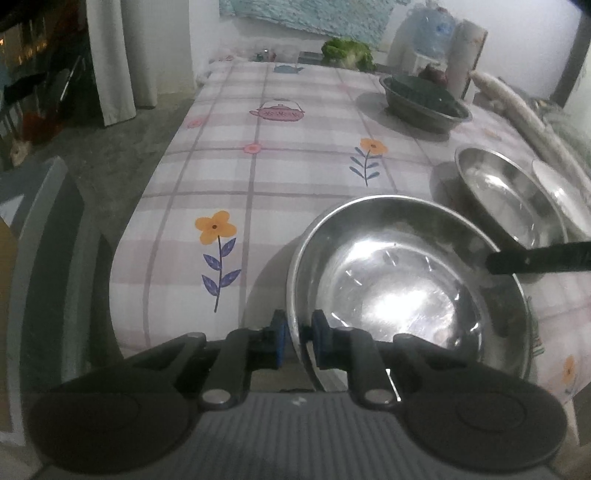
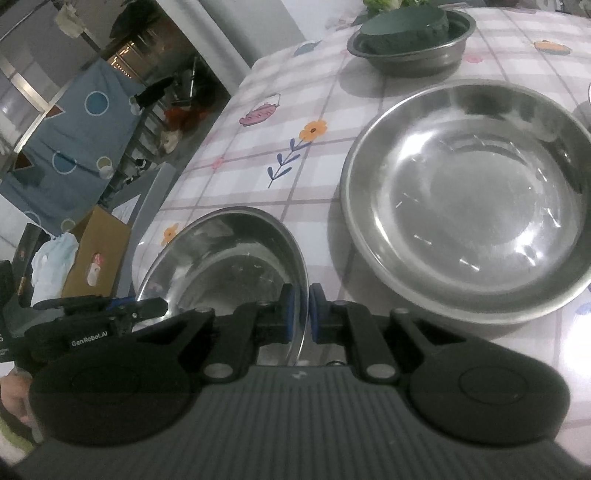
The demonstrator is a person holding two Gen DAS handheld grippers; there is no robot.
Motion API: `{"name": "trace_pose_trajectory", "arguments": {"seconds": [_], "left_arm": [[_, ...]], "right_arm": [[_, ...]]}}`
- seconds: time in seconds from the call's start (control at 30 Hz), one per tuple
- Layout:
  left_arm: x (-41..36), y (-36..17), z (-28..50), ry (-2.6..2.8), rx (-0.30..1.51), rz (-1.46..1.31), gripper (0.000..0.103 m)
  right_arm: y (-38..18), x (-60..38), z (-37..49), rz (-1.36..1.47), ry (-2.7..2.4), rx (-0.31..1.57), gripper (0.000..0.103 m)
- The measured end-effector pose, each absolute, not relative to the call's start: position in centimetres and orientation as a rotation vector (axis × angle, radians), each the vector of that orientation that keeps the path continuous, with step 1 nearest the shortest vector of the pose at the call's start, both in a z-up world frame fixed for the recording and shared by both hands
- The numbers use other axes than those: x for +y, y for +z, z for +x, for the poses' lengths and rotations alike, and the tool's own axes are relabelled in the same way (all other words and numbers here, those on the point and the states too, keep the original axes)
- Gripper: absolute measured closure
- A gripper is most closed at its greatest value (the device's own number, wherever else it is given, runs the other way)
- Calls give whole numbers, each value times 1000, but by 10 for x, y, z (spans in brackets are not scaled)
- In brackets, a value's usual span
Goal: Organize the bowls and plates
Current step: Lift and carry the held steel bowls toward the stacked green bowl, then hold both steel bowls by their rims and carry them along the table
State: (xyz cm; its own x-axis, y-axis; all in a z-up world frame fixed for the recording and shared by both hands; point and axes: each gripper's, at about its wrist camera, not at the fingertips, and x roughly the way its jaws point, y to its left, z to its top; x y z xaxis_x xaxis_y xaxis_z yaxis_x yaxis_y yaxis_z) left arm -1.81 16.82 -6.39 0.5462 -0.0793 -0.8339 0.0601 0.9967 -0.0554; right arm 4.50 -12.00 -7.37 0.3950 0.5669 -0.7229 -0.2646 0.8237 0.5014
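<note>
A steel bowl [image 1: 399, 288] sits near the front edge of the table; my left gripper [image 1: 298, 334] is shut on its near-left rim. My right gripper [image 2: 300, 314] is shut on the opposite rim of the same bowl [image 2: 229, 254], and its finger shows in the left wrist view [image 1: 535, 258]. The left gripper shows in the right wrist view [image 2: 110, 306]. A larger steel plate [image 2: 469, 199] lies on the table just right of and beyond the bowl; it also shows in the left wrist view [image 1: 509, 199], with another plate [image 1: 561, 199] leaning on its right side.
A flowered checked tablecloth [image 1: 258, 173] covers the table. A grey basin [image 1: 424, 103] holding a dark green object stands at the back right; it also shows in the right wrist view [image 2: 410, 40]. Greens [image 1: 347, 51] and a water jug [image 1: 432, 29] stand behind. A cardboard box [image 2: 96, 254] sits on the floor left.
</note>
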Motion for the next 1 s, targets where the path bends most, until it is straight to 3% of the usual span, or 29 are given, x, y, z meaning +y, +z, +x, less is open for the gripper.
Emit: {"name": "trace_pose_trajectory", "arguments": {"seconds": [0.3,1.0], "left_arm": [[156,-67,-19,-74,1006,28,79],[128,-70,17,-81,986,62,79]], "right_arm": [[-82,-113,38,304,552,1071,95],[-81,-128,84,311,463,1006,95]]}}
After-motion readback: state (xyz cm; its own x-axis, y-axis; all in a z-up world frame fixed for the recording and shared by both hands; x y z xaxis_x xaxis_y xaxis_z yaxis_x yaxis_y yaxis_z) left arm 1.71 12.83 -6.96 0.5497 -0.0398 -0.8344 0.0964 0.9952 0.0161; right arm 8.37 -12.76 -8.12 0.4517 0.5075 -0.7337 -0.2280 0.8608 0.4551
